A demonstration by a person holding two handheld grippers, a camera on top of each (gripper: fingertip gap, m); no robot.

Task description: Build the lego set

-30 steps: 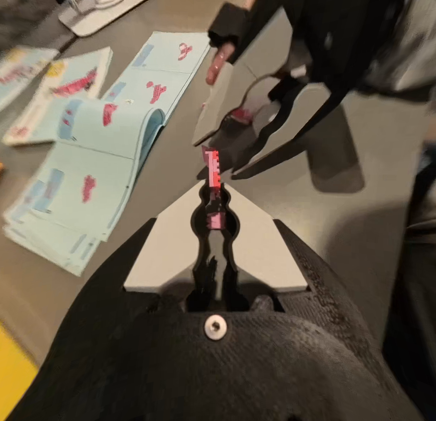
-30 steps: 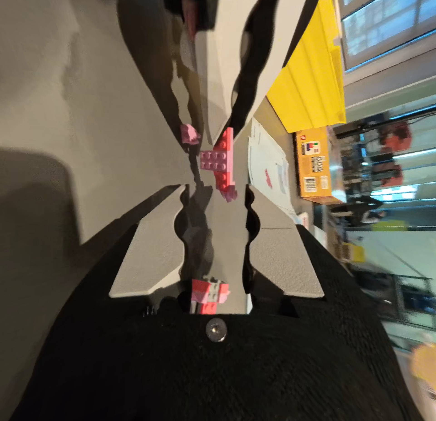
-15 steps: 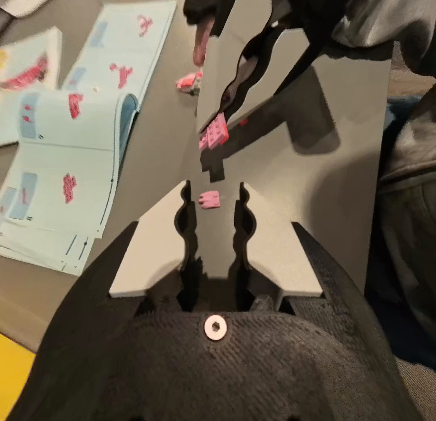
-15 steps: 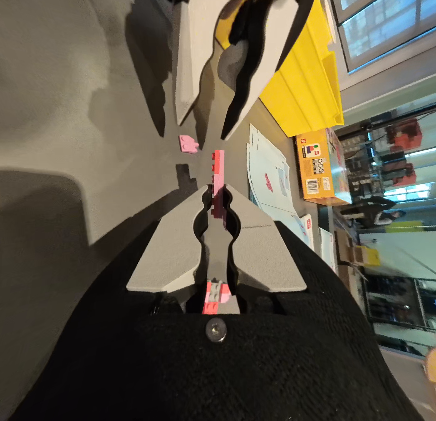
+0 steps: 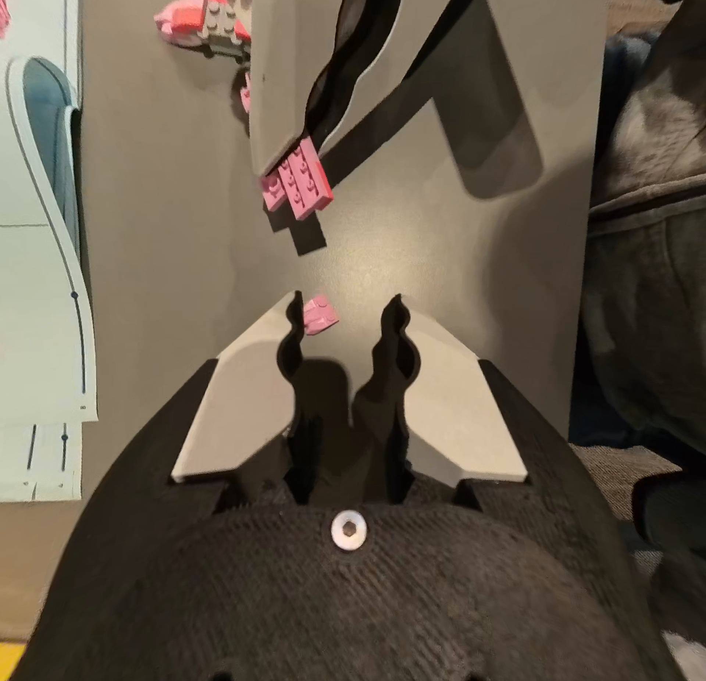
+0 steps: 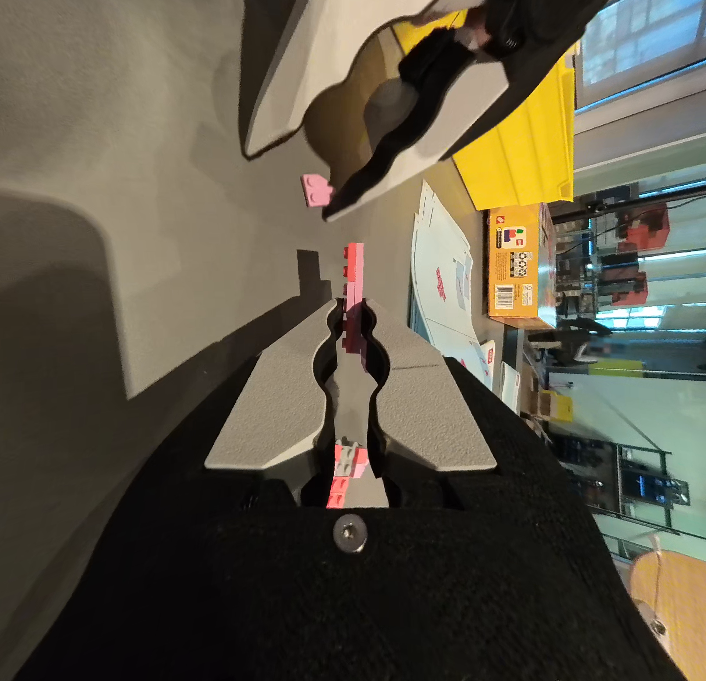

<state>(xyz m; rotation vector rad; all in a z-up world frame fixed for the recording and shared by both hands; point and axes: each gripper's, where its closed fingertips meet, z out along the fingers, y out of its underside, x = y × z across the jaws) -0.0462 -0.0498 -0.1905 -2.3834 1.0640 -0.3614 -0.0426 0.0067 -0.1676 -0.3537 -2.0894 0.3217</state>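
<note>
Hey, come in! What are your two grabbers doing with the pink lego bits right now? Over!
Right gripper shut on pink-and-red brick strip, held above table. Left gripper open, small pink piece on table between its fingertips. Nothing blocking.

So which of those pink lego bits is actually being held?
The pink-and-red plate stack, clamped in the right gripper. The small pink plate and the bigger cluster lie on the table.
</note>
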